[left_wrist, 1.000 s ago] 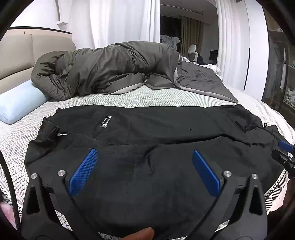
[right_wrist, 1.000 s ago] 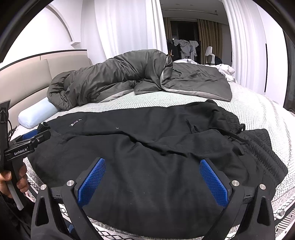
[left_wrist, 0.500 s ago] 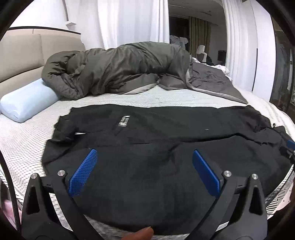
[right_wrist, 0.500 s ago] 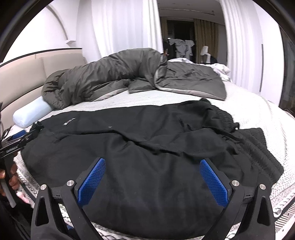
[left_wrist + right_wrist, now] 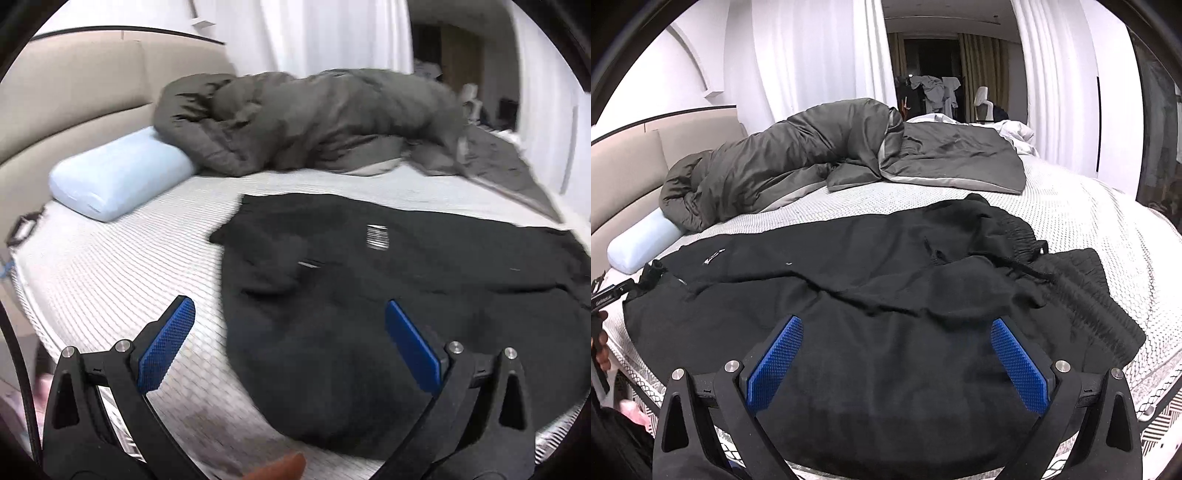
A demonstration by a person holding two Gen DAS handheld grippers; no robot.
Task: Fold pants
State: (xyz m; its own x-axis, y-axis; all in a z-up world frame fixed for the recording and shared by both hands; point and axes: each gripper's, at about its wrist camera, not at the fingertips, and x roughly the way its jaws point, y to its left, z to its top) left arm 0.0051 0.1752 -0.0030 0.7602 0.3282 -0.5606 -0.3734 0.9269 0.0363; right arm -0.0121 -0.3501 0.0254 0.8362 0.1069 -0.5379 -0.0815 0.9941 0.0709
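Observation:
Black pants (image 5: 886, 295) lie spread across the near part of the bed, legs to the left, elastic waistband (image 5: 1082, 291) with a drawstring to the right. A small white label (image 5: 377, 237) shows near the leg ends. My left gripper (image 5: 288, 339) hangs open above the leg-end edge of the pants (image 5: 369, 314), its left finger over bare mattress. My right gripper (image 5: 895, 354) is open over the middle of the pants, holding nothing. In the right wrist view the left gripper (image 5: 609, 295) appears at the far left edge, held by a hand.
A rumpled grey duvet (image 5: 820, 162) lies across the far side of the bed. A pale blue pillow (image 5: 118, 177) rests by the beige headboard (image 5: 74, 96). White curtains (image 5: 812, 55) hang behind. The patterned mattress (image 5: 1089, 210) is bare right of the waistband.
My left gripper has swung left toward the leg ends, so the pants now sit right of centre in its blurred view. The right gripper has barely shifted. Both stayed open.

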